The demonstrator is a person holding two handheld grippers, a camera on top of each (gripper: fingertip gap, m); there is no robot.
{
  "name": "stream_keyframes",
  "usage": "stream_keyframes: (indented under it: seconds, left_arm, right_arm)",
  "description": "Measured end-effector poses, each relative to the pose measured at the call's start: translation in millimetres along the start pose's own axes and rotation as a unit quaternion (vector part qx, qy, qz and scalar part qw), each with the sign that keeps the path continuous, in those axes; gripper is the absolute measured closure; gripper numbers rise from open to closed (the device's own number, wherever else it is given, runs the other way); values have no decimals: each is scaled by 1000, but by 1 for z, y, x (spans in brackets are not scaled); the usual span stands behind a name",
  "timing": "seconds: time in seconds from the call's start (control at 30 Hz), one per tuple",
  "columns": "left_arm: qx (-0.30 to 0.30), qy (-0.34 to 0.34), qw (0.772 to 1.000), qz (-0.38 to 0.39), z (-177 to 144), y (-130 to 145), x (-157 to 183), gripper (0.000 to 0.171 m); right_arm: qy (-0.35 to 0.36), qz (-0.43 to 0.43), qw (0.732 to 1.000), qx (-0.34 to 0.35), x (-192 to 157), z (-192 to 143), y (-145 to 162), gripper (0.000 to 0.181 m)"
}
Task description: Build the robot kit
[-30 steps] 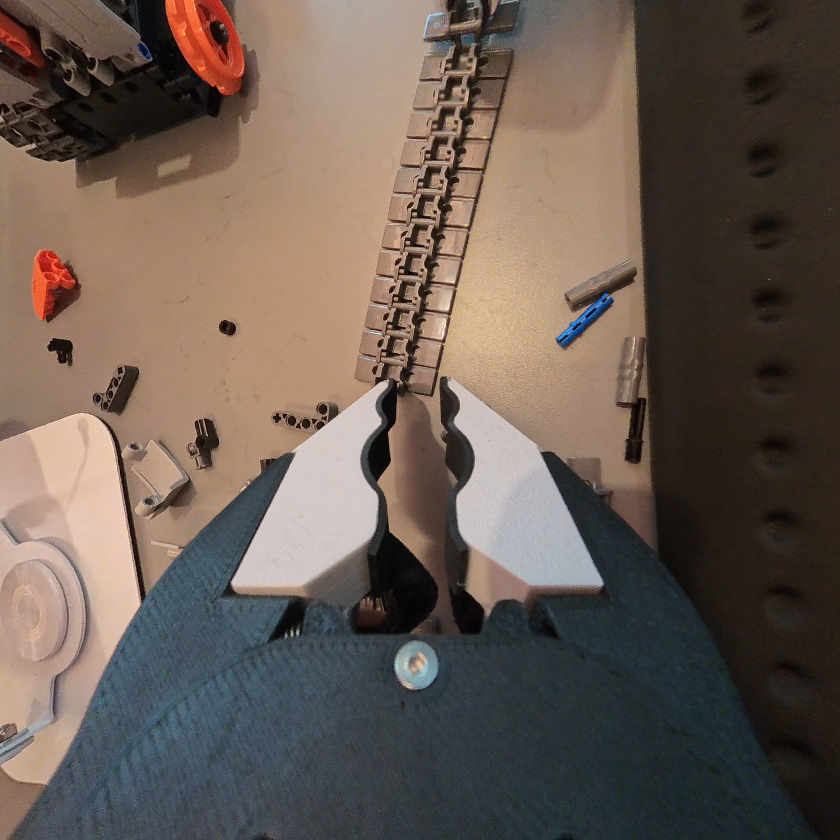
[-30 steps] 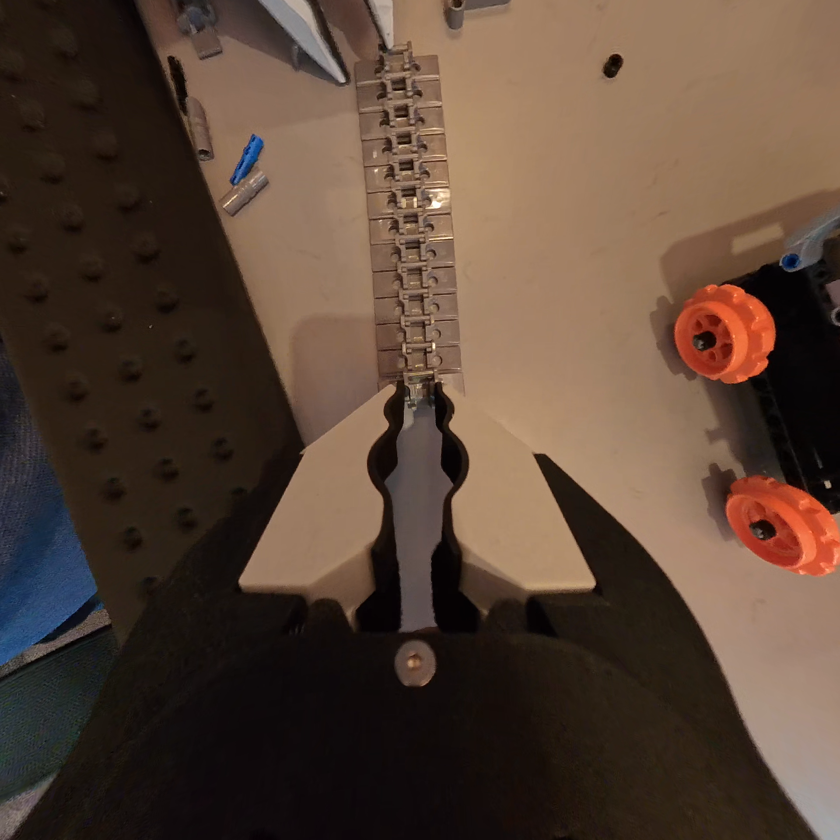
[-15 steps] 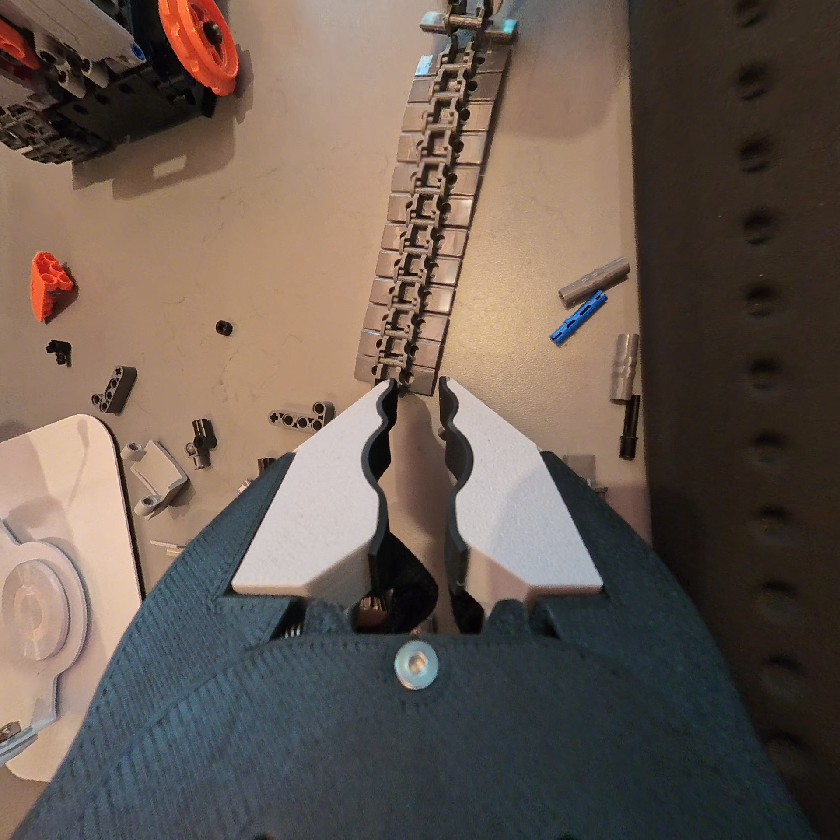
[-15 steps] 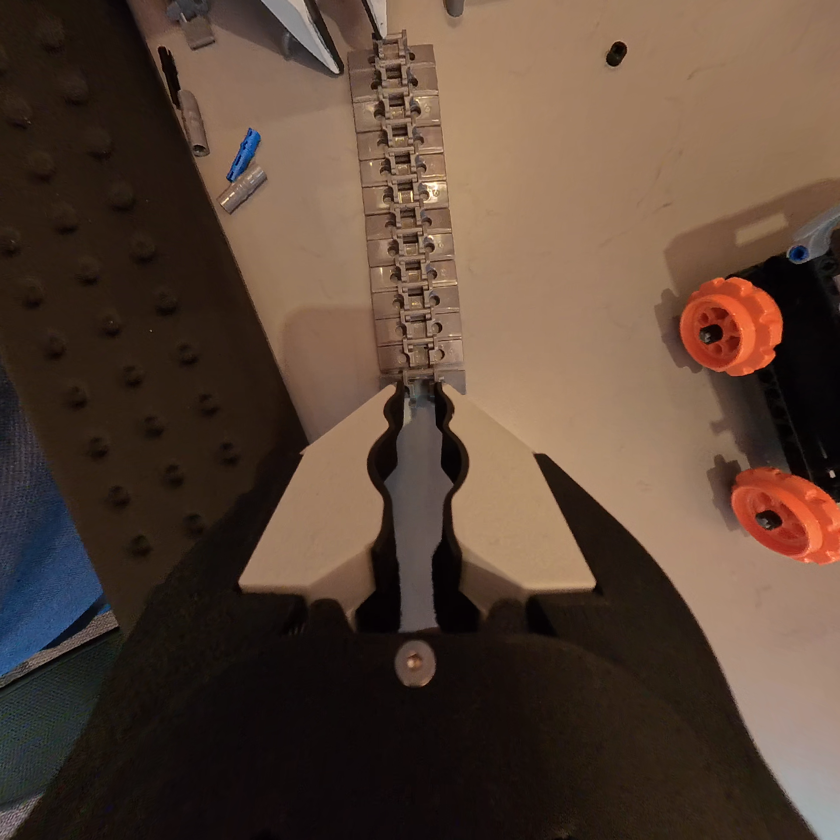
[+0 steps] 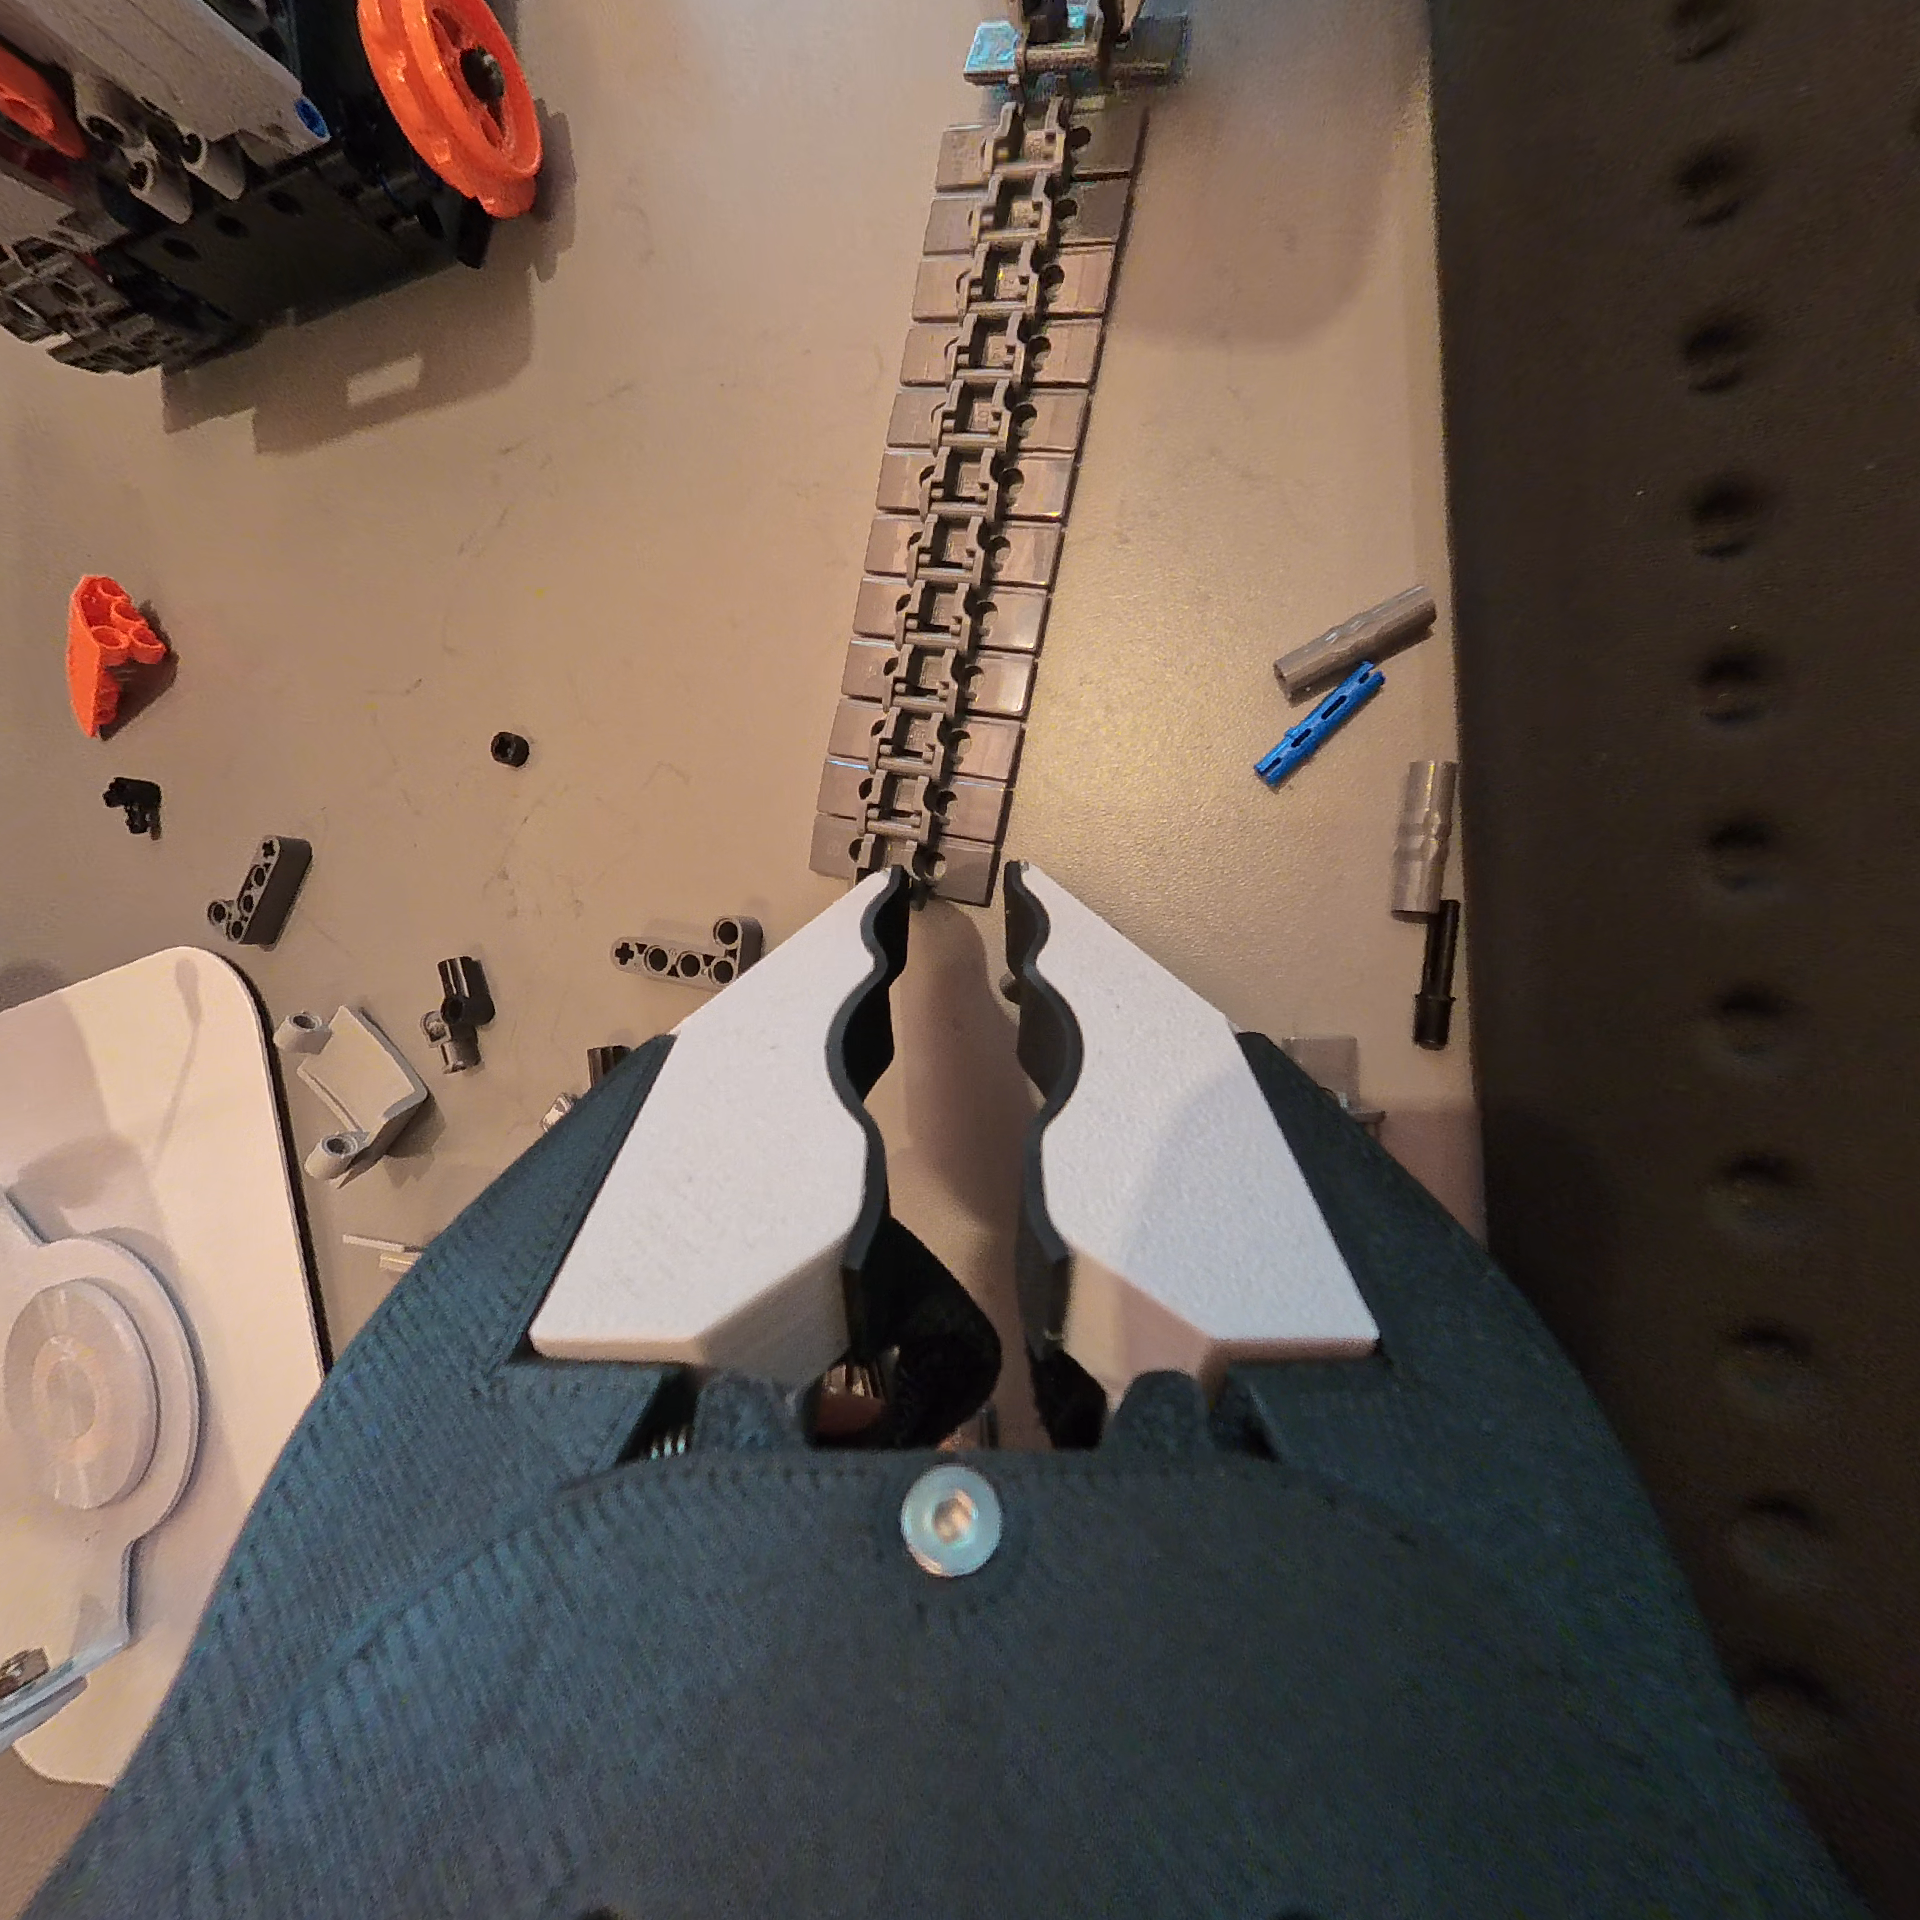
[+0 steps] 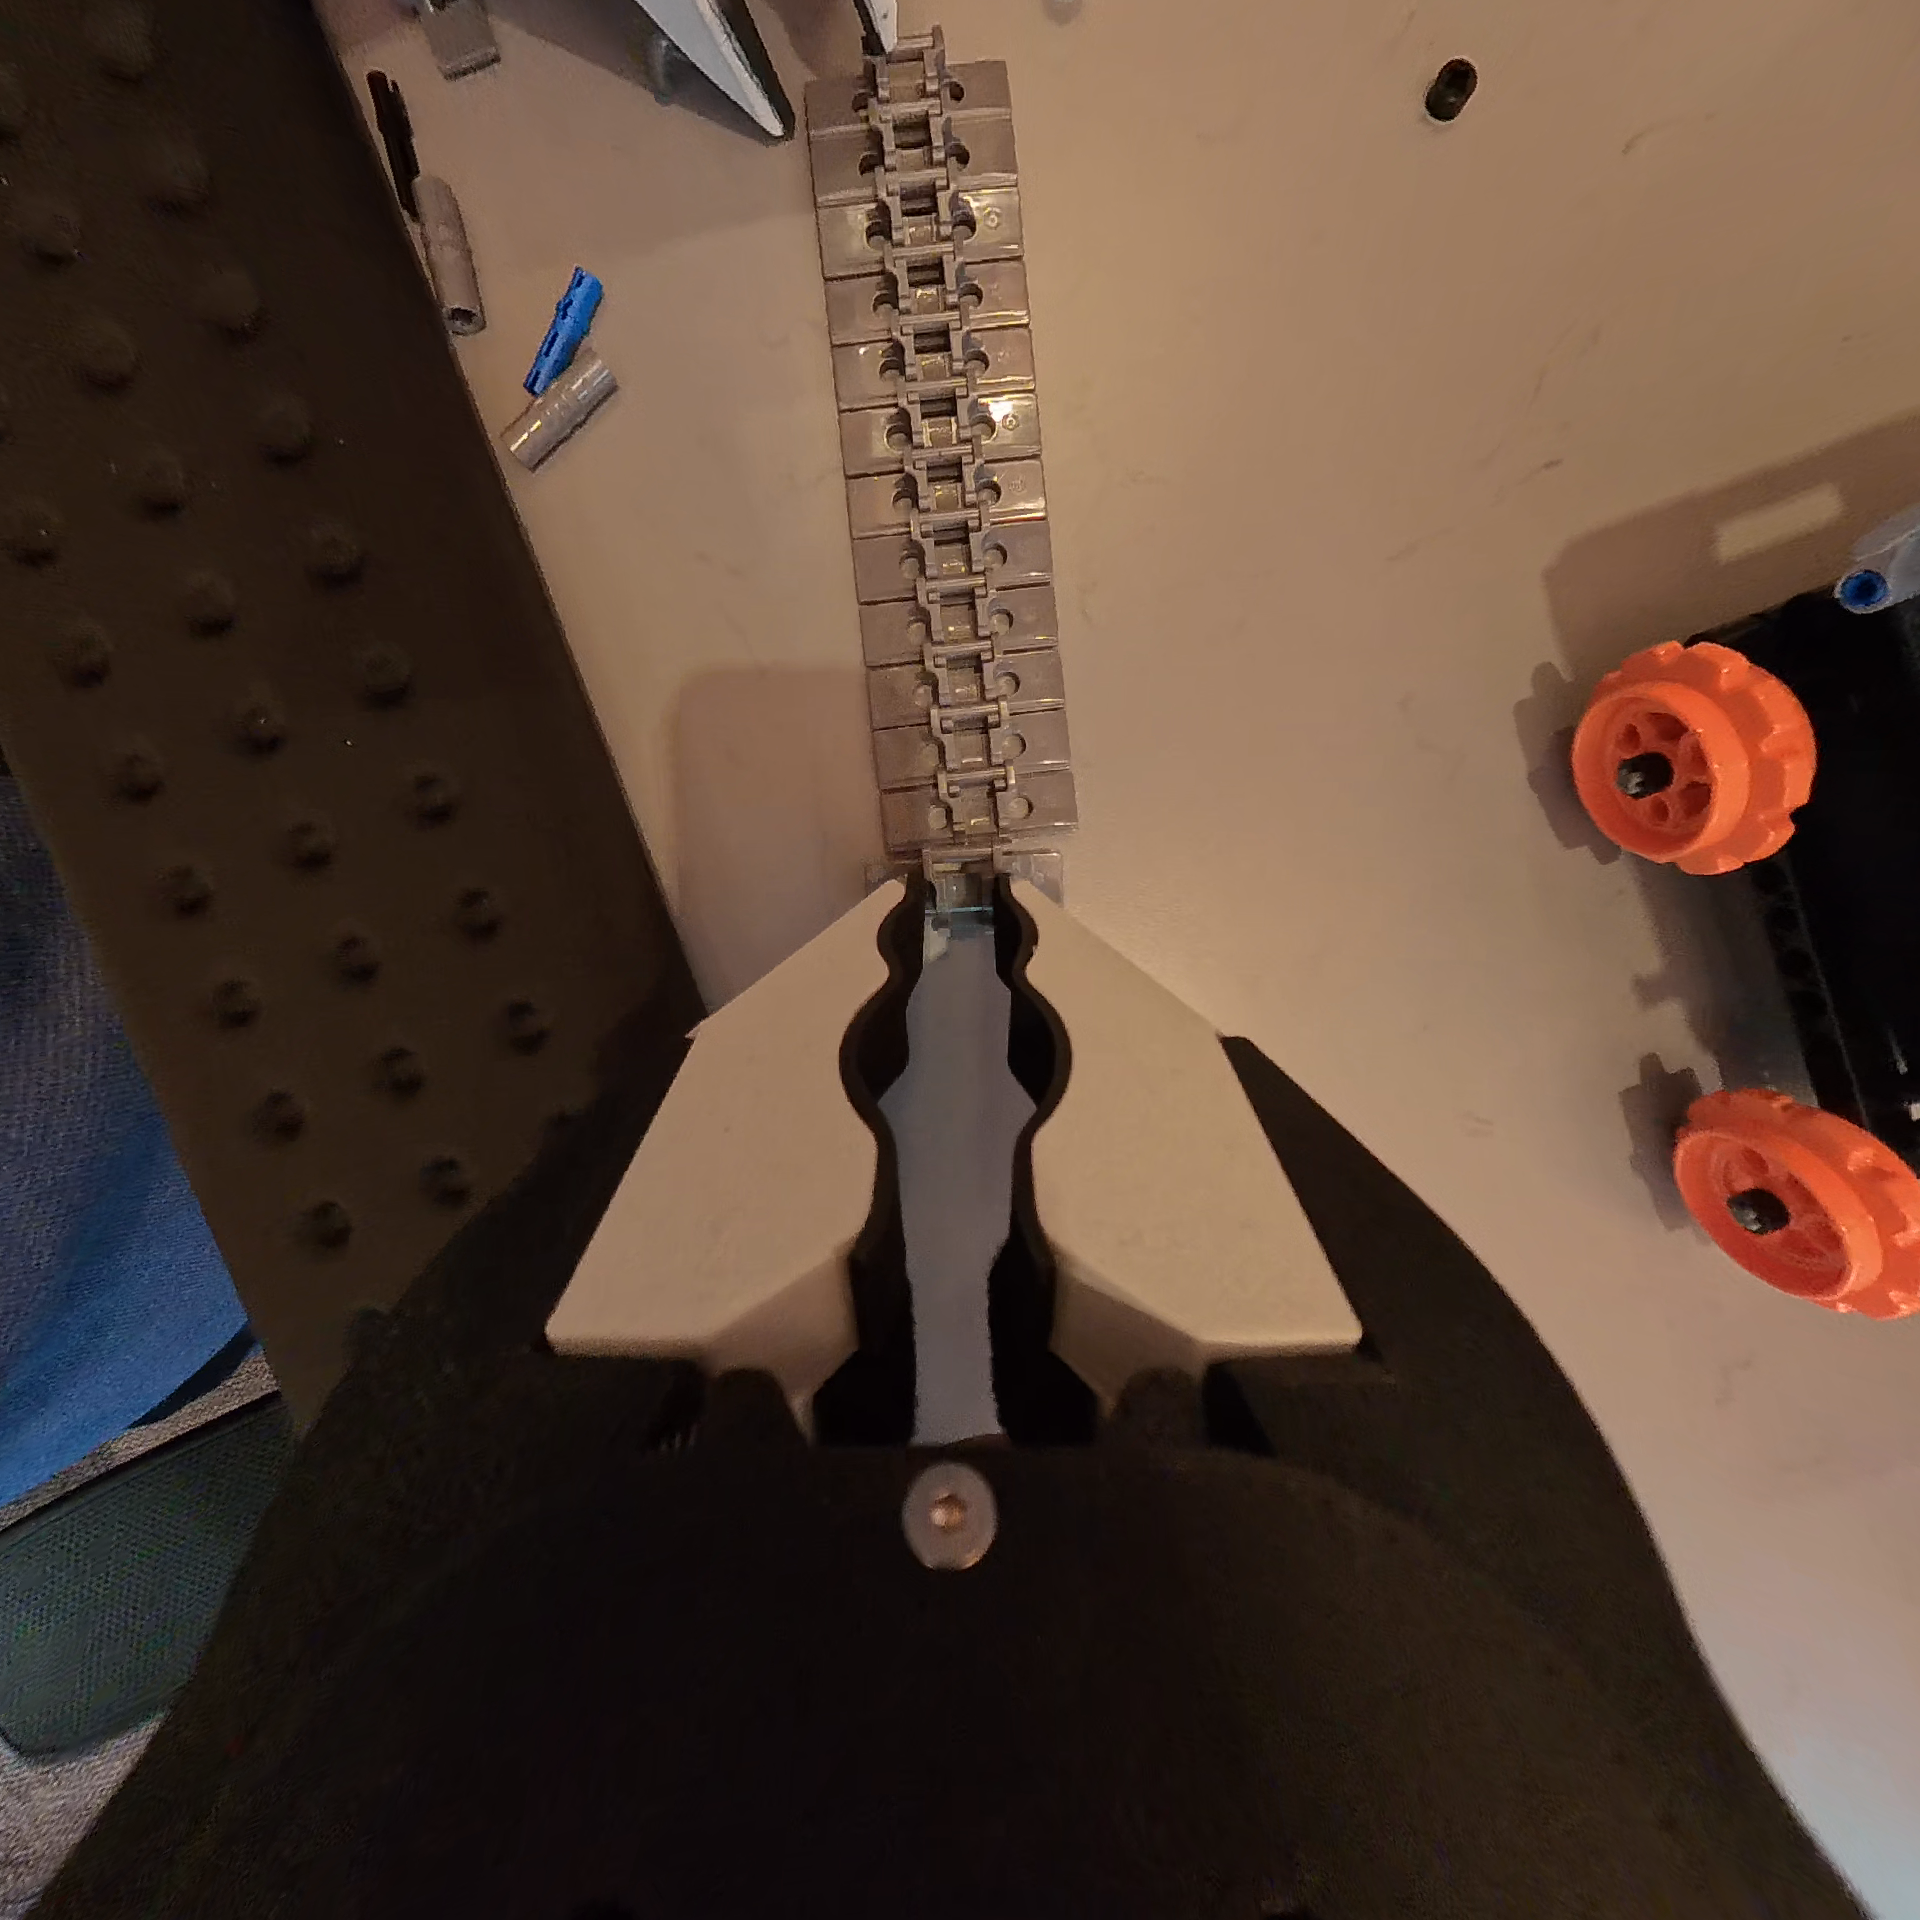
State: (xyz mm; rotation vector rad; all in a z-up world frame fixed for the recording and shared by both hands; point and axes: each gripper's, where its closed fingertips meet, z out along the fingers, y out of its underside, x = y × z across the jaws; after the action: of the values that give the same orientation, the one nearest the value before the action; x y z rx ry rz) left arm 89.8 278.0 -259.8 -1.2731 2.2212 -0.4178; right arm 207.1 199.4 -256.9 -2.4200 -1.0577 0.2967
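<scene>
We look steeply down from close above the beige tabletop [image 5: 644,540] in both wrist views, each along its own pale fingers. They face each other from opposite ends of the grey linked plastic track strip [image 5: 961,499] [image 6: 951,468], which both share, running up the frame's middle. Each shows the other's fingertips at the top edge.

The left hand-held gripper [image 5: 954,883] hangs with its jaws parted just at the near end of a grey tread chain [image 5: 966,520] lying stretched out flat on the beige surface [image 5: 623,520]. At the chain's far end the other hand-held gripper [image 5: 1070,21] pinches the last link. A blue pin [image 5: 1320,722] and grey connectors lie right; a black model with an orange wheel [image 5: 457,99] sits far left.
</scene>
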Motion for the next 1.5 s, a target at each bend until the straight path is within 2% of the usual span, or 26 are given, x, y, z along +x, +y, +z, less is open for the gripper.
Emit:
stream_keyframes:
  seconds: [0.3, 0.63, 0.73, 0.8, 0.83, 0.87, 0.93, 1.0, 1.1, 1.5]
  left_arm:
    - [1, 1, 1000, -1, 0, 0, 0, 154]
    - [1, 3, 1000, -2, 0, 1, 0, 154]
    - [1, 3, 1000, -1, 0, 0, 0, 154]
    - [1, 3, 1000, -1, 0, 1, 0, 153]
    - [1, 3, 1000, -2, -1, 1, 0, 153]
    - [1, 3, 1000, -2, -1, 1, 0, 153]
    - [1, 4, 1000, -2, -1, 1, 0, 153]
    - [1, 4, 1000, -2, -1, 1, 0, 153]
    - [0, 3, 1000, -1, -1, 1, 1, 153]
    - [0, 5, 1000, -2, -1, 1, 1, 154]
  right_arm:
    - [-7, -8, 1000, -9, 5, -6, -1, 171]
    - [-20, -16, 999, -31, 6, 4, -2, 170]
    - [-16, -26, 999, -39, 7, 3, 0, 158]
    - [-4, -32, 999, -26, 10, -3, -4, 158]
    - [0, -36, 999, -14, 10, -7, -8, 163]
    - [-2, -46, 999, 3, 9, -10, -13, 181]
    - [-11, -49, 999, 22, 6, -10, -18, 181]
    - [3, -53, 999, 3, 11, -3, -13, 181]
    - [-20, -57, 998, 0, 5, 4, -11, 181]
    - [-27, -55, 997, -41, 8, 4, -9, 181]
